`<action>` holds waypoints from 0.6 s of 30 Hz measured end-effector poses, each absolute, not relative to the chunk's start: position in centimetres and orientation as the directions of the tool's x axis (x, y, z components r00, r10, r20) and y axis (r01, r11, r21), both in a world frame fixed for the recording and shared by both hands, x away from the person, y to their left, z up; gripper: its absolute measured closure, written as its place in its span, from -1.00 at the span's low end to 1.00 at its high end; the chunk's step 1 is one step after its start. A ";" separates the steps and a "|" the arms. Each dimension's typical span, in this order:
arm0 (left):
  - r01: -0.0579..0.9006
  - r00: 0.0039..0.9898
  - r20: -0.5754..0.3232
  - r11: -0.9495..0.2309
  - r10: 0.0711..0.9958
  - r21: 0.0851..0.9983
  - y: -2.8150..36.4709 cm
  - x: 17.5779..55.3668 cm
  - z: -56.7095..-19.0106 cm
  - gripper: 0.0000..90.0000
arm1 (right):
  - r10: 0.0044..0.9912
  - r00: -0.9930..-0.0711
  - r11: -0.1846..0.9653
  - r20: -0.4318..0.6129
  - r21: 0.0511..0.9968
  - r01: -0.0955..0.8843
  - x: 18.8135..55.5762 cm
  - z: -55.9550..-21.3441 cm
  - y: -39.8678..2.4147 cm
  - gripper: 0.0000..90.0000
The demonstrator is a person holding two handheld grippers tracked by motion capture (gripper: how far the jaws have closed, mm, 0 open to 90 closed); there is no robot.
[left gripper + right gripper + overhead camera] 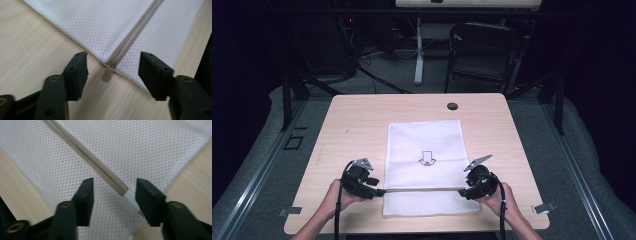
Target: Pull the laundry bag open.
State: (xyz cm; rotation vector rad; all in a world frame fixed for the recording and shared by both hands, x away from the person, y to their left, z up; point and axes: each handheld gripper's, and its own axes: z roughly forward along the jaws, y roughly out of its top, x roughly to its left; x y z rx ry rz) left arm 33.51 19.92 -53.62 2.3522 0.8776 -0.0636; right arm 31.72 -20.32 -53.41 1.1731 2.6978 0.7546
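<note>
While the white mesh bag [426, 165] lies flat on the wooden table [352, 115], its zipper [422, 190] runs crosswise near the edge closest to the person, and that long axis stretches straight from one gripper to the other. The left gripper [379, 191] sits at the zipper's left end, where the left gripper view shows the small beige zipper pull [107, 75] lying on the wood between its parted jaws, untouched by either pad. The right gripper [462, 190] sits at the opposite end, jaws likewise apart and straddling the zipper's closed end [130, 195] without pressing it. The left hand is therefore nearer the pull. Both forearms come in low, and the grippers point inward toward each other.
</note>
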 end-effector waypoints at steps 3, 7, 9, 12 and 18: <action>0.616 0.757 -0.223 -0.558 0.614 0.556 20.4 33.3 -52.6 -0.39 | 0.732 -0.674 0.549 0.096 0.501 0.669 31.3 -52.4 -21.5 -0.37; 0.635 0.726 -0.204 -0.526 0.657 0.566 21.1 32.7 -51.7 -0.66 | 0.785 -0.614 0.479 0.081 0.550 0.684 30.3 -50.7 -24.0 -0.70; 0.656 0.698 -0.203 -0.500 0.686 0.566 21.4 32.3 -51.3 -0.66 | 0.802 -0.592 0.452 0.085 0.562 0.693 29.8 -50.3 -25.2 -0.76; 0.666 0.665 -0.173 -0.473 0.727 0.577 21.9 31.4 -50.7 -0.70 | 0.836 -0.543 0.412 0.075 0.567 0.713 28.8 -49.9 -27.0 -0.84; 0.681 0.613 -0.164 -0.411 0.773 0.606 23.1 29.4 -50.0 -0.74 | 0.880 -0.470 0.341 0.073 0.591 0.731 26.7 -50.0 -30.0 -0.91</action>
